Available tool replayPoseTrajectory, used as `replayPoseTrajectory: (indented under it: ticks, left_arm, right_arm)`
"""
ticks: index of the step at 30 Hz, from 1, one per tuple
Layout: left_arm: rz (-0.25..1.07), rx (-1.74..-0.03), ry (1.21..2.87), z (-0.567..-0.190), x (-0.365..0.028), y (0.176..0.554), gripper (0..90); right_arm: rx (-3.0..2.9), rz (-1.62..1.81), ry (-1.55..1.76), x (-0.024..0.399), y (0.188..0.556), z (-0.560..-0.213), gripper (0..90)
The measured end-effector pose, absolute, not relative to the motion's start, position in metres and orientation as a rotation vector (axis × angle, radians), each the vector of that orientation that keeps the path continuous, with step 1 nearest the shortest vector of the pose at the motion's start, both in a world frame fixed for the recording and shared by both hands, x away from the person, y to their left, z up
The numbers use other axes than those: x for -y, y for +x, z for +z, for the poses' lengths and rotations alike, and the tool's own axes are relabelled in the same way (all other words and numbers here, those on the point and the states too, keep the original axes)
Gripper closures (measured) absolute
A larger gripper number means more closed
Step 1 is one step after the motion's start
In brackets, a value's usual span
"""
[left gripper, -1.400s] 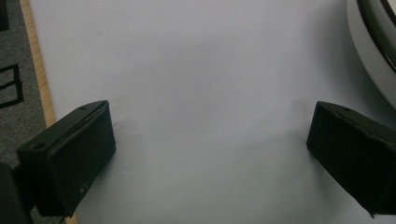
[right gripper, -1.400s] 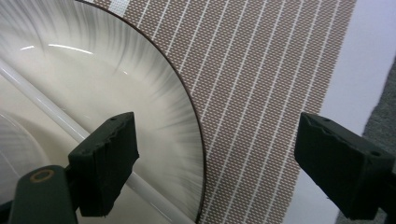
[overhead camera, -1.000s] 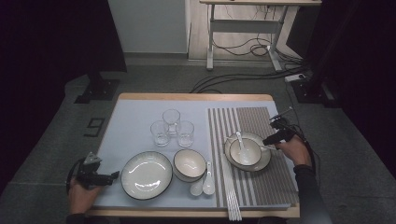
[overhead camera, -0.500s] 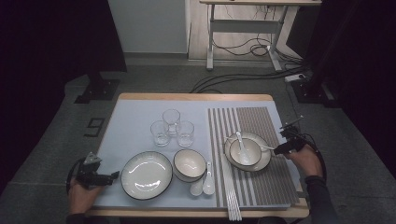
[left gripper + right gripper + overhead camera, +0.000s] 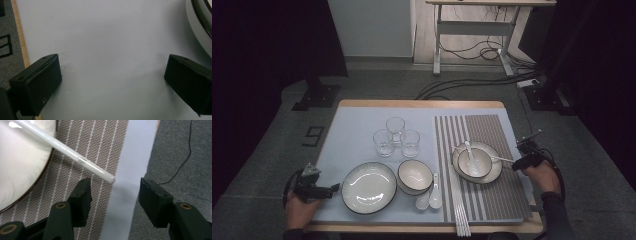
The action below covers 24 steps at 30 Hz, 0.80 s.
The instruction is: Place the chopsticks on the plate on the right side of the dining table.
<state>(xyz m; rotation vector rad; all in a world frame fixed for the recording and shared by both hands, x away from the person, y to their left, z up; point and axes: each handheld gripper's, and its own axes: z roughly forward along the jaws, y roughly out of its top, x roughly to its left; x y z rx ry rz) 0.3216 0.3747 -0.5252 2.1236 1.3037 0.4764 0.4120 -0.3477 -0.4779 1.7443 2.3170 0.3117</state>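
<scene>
From the high view, the right gripper (image 5: 523,156) sits at the right edge of the table (image 5: 422,104), held in a hand (image 5: 542,176). Just in front of it lies a thin white stick (image 5: 501,159). One end of the stick rests on the small plate (image 5: 494,173) and the other end pointing at the gripper. A bowl (image 5: 482,165) sits on that plate, with a spoon (image 5: 471,155) in it. The plate stands on a striped mat (image 5: 492,200). The left gripper (image 5: 318,190) rests at the left edge of the table, just beside a big plate (image 5: 369,187).

In the left gripper view, the jaws stand wide apart with nothing between them — just the pale blue table cover (image 5: 107,50). The big plate's rim (image 5: 198,27) peeks in at the top right corner.

In the right gripper view, the jaws have just been closing, but they are open now, with a gap between them. The stick's tip (image 5: 108,179) hangs just above that gap, nearer the left jaw — it touches neither jaw. The stick (image 5: 65,149) runs up and to the left, over the small plate (image 5: 22,167) and the striped mat (image 5: 100,142).
</scene>
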Motion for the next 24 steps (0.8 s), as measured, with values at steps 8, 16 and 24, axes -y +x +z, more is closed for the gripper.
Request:
replayPoseTrajectory:
  ticks: [8, 16, 24]
  left_arm:
    - [0.476, -1.304, 2.123, -0.525, -0.375, 0.322, 0.9]
    - [0.476, -1.304, 2.123, -0.525, -0.375, 0.322, 0.9]
    - [0.476, -1.304, 2.124, -0.525, -0.375, 0.322, 0.8]
  right_arm:
    - [-2.304, 0.322, 1.771, 0.354, 0.416, -0.480, 58.2]
    - [-2.297, 0.331, 1.754, 0.353, 0.421, -0.480, 63.4]
    - [-2.306, 0.332, 1.746, 0.352, 0.427, -0.482, 67.4]
